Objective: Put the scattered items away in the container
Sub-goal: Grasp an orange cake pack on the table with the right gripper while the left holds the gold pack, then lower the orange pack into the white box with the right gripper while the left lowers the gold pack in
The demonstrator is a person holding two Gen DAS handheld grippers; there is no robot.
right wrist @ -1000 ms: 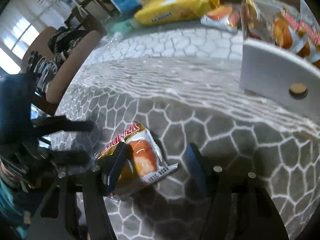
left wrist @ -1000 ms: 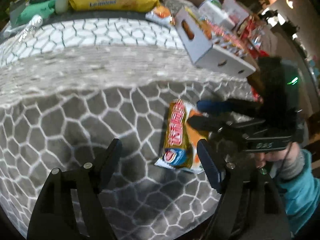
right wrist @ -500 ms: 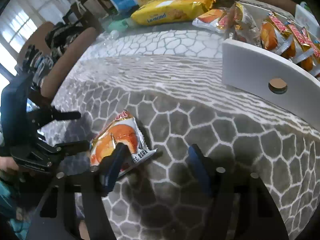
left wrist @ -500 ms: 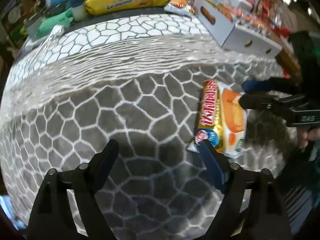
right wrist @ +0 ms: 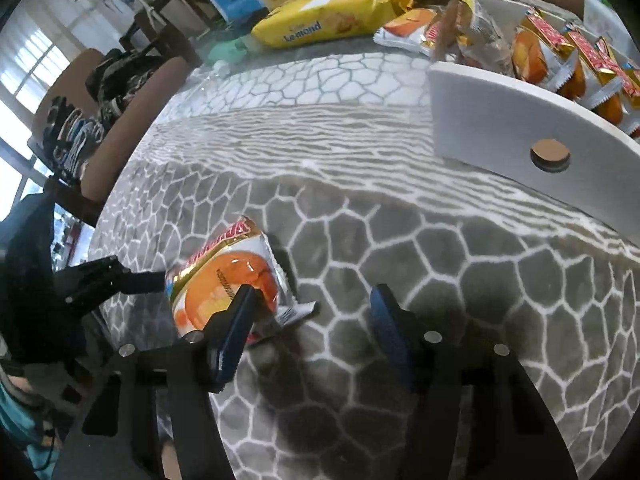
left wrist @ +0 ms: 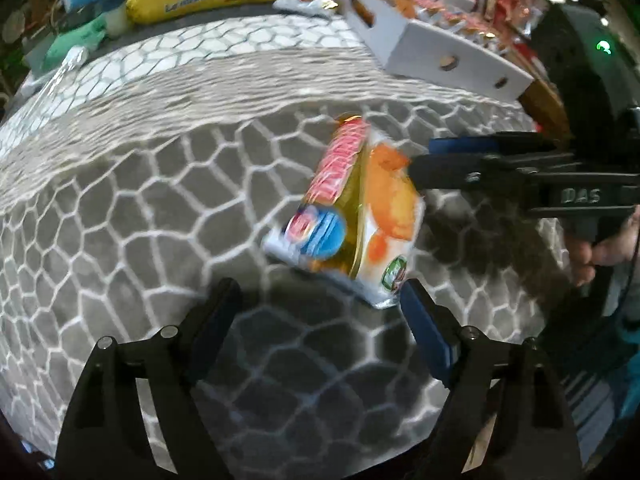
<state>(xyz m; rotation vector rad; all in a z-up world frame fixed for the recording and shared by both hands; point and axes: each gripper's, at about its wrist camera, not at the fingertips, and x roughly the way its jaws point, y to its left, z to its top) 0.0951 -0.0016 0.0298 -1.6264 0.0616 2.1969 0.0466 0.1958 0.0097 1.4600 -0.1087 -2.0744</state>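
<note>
A snack packet [left wrist: 352, 208] with an orange cake picture and red-gold band lies on the grey honeycomb-patterned tablecloth [left wrist: 140, 200]; it also shows in the right wrist view [right wrist: 228, 280]. My left gripper [left wrist: 316, 312] is open just in front of the packet's near end. My right gripper [right wrist: 312, 320] is open, its left finger [right wrist: 236, 320] beside the packet. It shows from the side in the left wrist view [left wrist: 460, 160], its fingers touching the packet's right edge. The white cardboard box [right wrist: 520, 136] holds several similar packets.
A large yellow biscuit bag [right wrist: 336, 12], a small orange packet [right wrist: 404, 28], blue packs and a green item [left wrist: 76, 40] lie at the table's far edge. A chair with a dark bag [right wrist: 92, 112] stands left of the table.
The right gripper has moved against the packet's right edge. The left gripper has closed in on the packet's near end. The packet looks shifted and blurred.
</note>
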